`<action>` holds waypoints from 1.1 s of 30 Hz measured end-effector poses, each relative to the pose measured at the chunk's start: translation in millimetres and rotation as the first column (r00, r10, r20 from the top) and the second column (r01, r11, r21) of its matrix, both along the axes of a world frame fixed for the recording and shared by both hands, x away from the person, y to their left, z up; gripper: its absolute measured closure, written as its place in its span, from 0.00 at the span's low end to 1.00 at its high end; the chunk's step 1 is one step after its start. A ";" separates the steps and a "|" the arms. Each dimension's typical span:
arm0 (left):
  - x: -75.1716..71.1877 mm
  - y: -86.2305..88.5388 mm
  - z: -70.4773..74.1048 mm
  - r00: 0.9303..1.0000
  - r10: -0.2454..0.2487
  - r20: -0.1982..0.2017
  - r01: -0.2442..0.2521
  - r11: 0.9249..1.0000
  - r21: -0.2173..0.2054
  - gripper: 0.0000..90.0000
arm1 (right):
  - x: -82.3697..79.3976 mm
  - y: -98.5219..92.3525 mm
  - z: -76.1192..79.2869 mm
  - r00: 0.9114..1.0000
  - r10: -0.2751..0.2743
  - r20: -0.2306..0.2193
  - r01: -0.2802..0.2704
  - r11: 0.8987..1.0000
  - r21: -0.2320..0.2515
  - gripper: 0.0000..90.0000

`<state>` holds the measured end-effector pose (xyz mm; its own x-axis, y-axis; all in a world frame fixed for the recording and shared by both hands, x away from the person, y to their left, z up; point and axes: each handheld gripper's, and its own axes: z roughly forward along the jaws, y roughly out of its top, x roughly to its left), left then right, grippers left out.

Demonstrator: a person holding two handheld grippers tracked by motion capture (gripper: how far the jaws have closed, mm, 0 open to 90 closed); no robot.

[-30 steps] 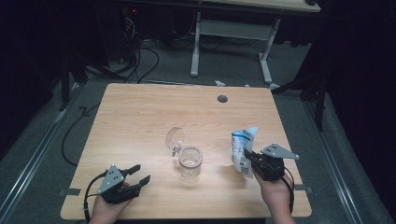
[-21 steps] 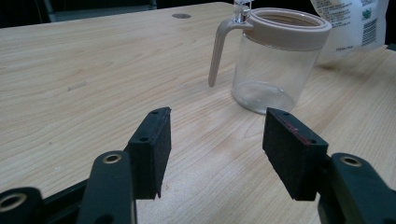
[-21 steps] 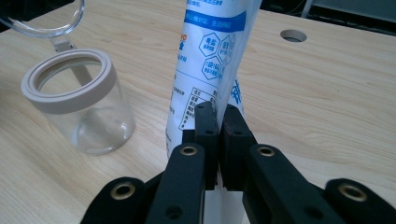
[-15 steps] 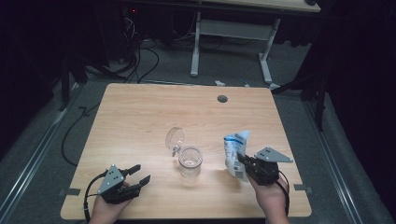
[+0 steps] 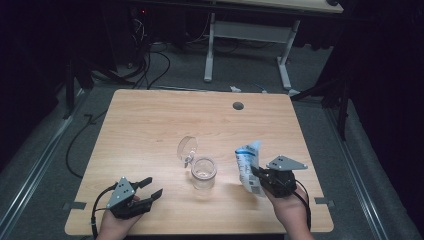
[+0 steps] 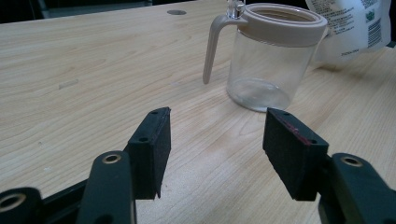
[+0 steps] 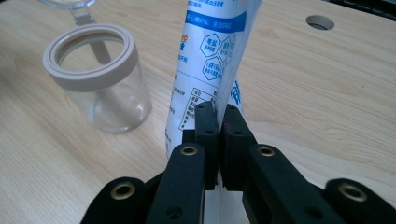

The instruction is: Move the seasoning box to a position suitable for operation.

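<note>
Pouch — white with blue print, upright, pinched flat between the jaws of the right gripper, just right of the jar. Jar clear, beige rim, lid flipped open, mid-table. Bare wood on all sides; table edges well off. Left gripper low near the front edge, jaws apart — nothing between them, jar well ahead.

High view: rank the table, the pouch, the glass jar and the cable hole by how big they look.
1. table
2. pouch, upright in the right gripper
3. glass jar, slightly smaller with its flipped-open lid left out
4. cable hole
</note>
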<state>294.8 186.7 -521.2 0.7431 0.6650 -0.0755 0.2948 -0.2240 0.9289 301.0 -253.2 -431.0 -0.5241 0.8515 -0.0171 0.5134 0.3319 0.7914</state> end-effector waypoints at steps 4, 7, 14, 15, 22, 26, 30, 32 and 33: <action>0.6 0.4 -0.2 1.000 0.000 0.002 0.000 1.000 -0.002 0.46 | 3.0 3.1 3.9 0.999 0.022 -0.032 -0.024 0.998 -0.052 0.98; 0.6 1.2 -0.2 1.000 0.000 0.004 0.000 1.000 -0.004 0.46 | 5.3 4.5 7.5 0.997 0.036 -0.061 -0.041 0.996 -0.085 0.98; 0.4 1.4 0.2 1.000 -0.003 0.005 0.003 1.000 -0.005 0.46 | 9.3 8.3 11.7 0.990 0.064 -0.129 -0.081 0.988 -0.130 0.98; 0.1 1.1 0.2 1.000 -0.003 0.006 0.003 1.000 -0.004 0.46 | 11.3 9.8 12.8 0.985 0.073 -0.154 -0.096 0.985 -0.146 0.98; -0.3 0.4 0.3 1.000 -0.005 0.007 0.005 1.000 -0.004 0.46 | 17.0 13.5 16.5 0.974 0.083 -0.209 -0.123 0.975 -0.187 0.98; -0.3 0.6 0.3 1.000 -0.005 0.007 0.005 1.000 -0.004 0.46 | 20.2 15.3 19.9 0.965 0.080 -0.249 -0.135 0.968 -0.212 0.98; -0.4 0.5 0.4 1.000 -0.006 0.007 0.006 1.000 -0.004 0.46 | 22.7 16.3 22.2 0.957 0.079 -0.280 -0.146 0.963 -0.227 0.98; -0.5 0.4 0.5 1.000 -0.007 0.008 0.007 1.000 -0.004 0.46 | 24.0 16.8 23.4 0.951 0.082 -0.297 -0.156 0.960 -0.232 0.98; -0.5 0.3 0.5 1.000 -0.008 0.008 0.008 1.000 -0.004 0.46 | 25.4 16.6 24.2 0.947 0.084 -0.309 -0.162 0.959 -0.234 0.98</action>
<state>294.3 187.1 -520.7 0.7488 0.6589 -0.0719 0.2853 -0.2225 0.9323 326.4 -236.5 -406.7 -0.6390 0.7673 -0.0535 0.6513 0.5768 0.4930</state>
